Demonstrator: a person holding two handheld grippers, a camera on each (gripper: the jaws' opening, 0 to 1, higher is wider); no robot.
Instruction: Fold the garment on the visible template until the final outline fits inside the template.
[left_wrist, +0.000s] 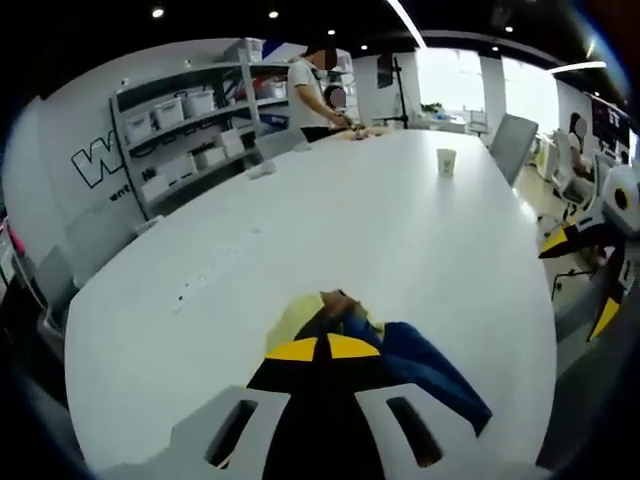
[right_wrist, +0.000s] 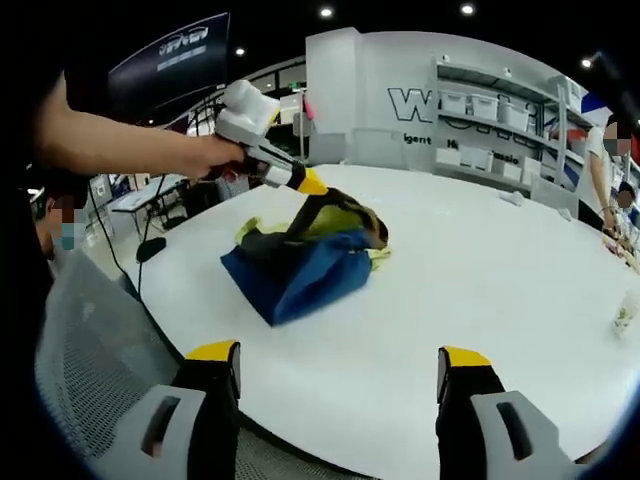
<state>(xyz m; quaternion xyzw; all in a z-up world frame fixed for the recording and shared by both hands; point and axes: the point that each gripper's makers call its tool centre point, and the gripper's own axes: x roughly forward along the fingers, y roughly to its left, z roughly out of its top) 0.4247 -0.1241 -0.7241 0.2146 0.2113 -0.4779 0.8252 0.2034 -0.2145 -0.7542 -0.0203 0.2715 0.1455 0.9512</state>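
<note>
A crumpled garment of blue, black and yellow-green cloth (right_wrist: 300, 270) lies heaped on the near end of a white table (right_wrist: 480, 300). My left gripper (right_wrist: 310, 185), held in a hand, is shut on a dark fold at the top of the heap and lifts it slightly. In the left gripper view its yellow-tipped jaws (left_wrist: 320, 348) meet on the cloth, with blue fabric (left_wrist: 430, 370) trailing to the right. A yellow-green edge (left_wrist: 290, 320) shows under the heap; I cannot tell whether it is the template. My right gripper (right_wrist: 338, 355) hangs open over the table's near edge, holding nothing, and its yellow tips (left_wrist: 580, 280) stand apart.
A paper cup (left_wrist: 446, 160) stands far down the table. A person (left_wrist: 305, 90) works at the far end beside shelves of bins (left_wrist: 190, 120). A grey mesh chair (right_wrist: 90, 340) sits at the near edge.
</note>
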